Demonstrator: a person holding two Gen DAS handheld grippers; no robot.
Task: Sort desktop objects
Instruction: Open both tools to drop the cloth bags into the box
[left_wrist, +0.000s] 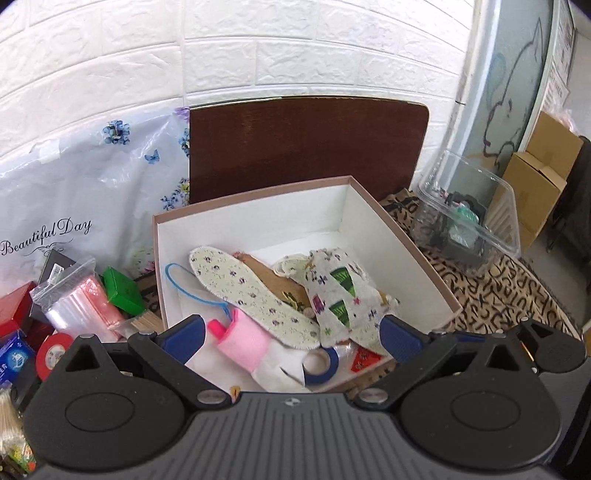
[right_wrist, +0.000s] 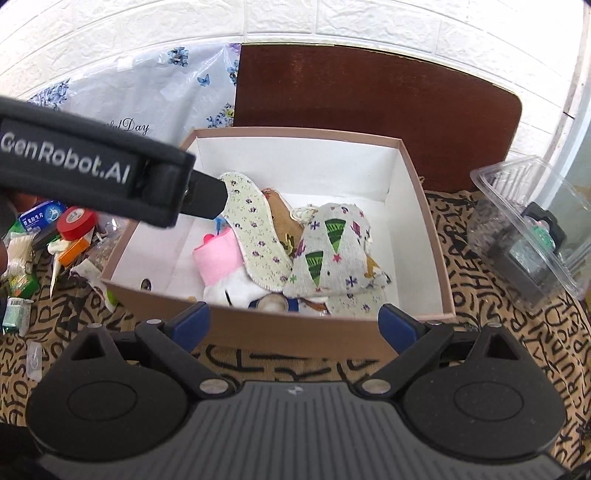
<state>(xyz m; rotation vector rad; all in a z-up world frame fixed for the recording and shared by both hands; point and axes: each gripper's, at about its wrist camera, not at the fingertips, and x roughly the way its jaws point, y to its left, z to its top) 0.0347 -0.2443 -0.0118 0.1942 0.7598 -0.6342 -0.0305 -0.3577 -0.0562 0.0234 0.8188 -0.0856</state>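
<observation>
An open cardboard box (left_wrist: 258, 221) (right_wrist: 295, 155) with white inside walls stands on the patterned cloth. Inside lie a floral insole (left_wrist: 251, 291) (right_wrist: 255, 236), a tree-print insole (left_wrist: 340, 291) (right_wrist: 332, 251), a pink roll (left_wrist: 242, 341) (right_wrist: 218, 258), a blue tape roll (left_wrist: 321, 363) (right_wrist: 273, 304) and a blue-rimmed hand mirror (left_wrist: 181, 280). My left gripper (left_wrist: 294, 334) hovers open over the box's near left part, holding nothing. My right gripper (right_wrist: 294, 325) is open and empty just in front of the box's near wall.
Left of the box lies clutter: red tape (left_wrist: 53, 352) (right_wrist: 77, 218), zip bags (left_wrist: 77, 299), a green box (left_wrist: 122, 291). A clear plastic container (left_wrist: 476, 218) (right_wrist: 528, 229) sits at the right. A brown board (left_wrist: 306, 144) and a floral bag (left_wrist: 74, 177) lean on the wall.
</observation>
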